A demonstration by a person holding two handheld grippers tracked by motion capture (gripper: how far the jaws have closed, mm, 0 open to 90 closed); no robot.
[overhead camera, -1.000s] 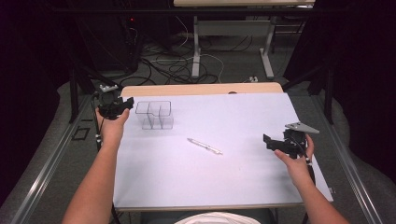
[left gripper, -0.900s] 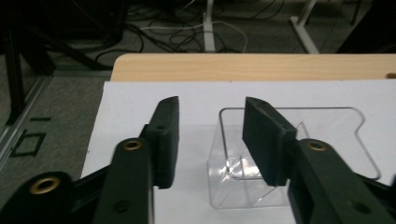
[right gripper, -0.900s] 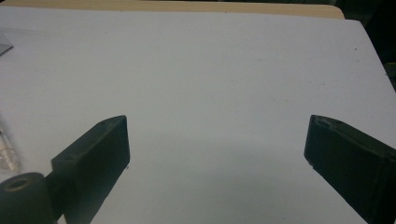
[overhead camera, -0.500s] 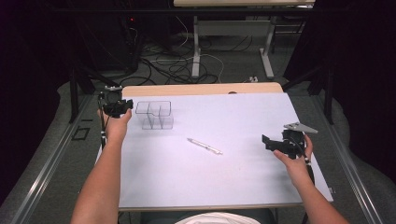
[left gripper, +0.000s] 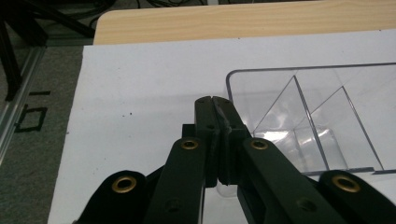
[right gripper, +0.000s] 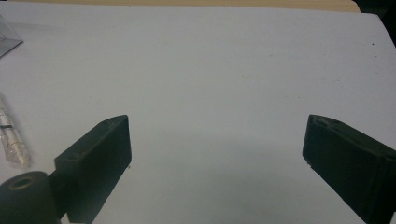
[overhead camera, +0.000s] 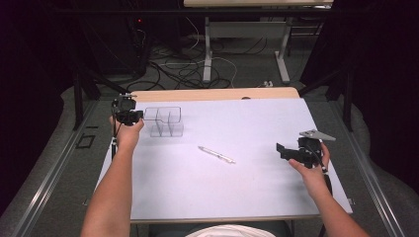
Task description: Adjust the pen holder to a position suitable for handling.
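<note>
Left gripper (left gripper: 214, 100) just clamped the organizer's (overhead camera: 165, 121) near wall

Its jaws have just been closing and now pinch the clear wall. Pen (overhead camera: 216, 154) lies well off; right gripper (right gripper: 215, 154) idles spread. Next, probably drag the organizer, gently.

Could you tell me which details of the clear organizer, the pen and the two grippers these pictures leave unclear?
- Left gripper: its jaws have just closed; whether they pinch the clear organizer wall is unclear, as the jaws cover the near corner.
- Organizer's right side: cut off by the left gripper view's edge.
- Pen: too small in the high view for any marking; cropped and blurred in the right gripper view.
- Right gripper: jaw bases cut off at the bottom edge.
</note>
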